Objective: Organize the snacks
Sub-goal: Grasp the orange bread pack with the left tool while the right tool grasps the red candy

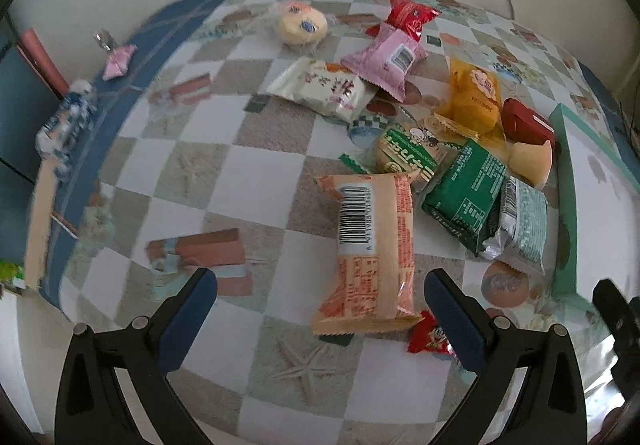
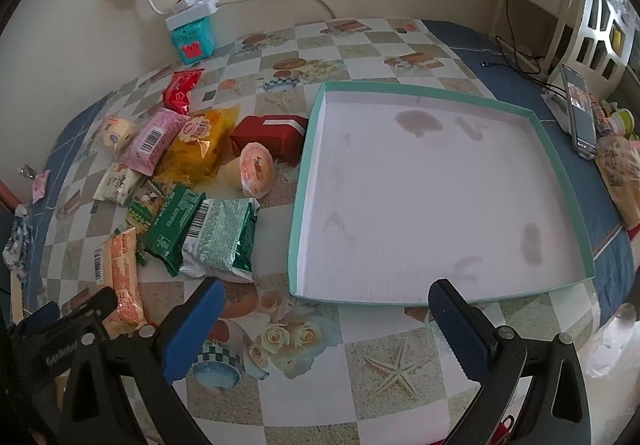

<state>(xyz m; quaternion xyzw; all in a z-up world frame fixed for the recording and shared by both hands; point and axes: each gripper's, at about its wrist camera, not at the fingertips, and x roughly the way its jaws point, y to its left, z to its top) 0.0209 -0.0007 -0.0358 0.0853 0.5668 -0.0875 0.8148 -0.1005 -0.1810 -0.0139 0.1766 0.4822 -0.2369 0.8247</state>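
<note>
Our left gripper (image 1: 320, 309) hangs with jaws spread over the orange packet (image 1: 370, 253) on the counter (image 1: 240, 149); the right gripper (image 2: 322, 319) gapes, empty, before the tray (image 2: 560, 173). The packet looks light, soft and slippery, so we'd pinch its middle gently.

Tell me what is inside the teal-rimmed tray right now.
Nothing: the tray holds no snacks. Its white floor shows only a few faint grey smudges. The near right corner is partly hidden behind the right gripper, whose open jaws hold nothing.
</note>
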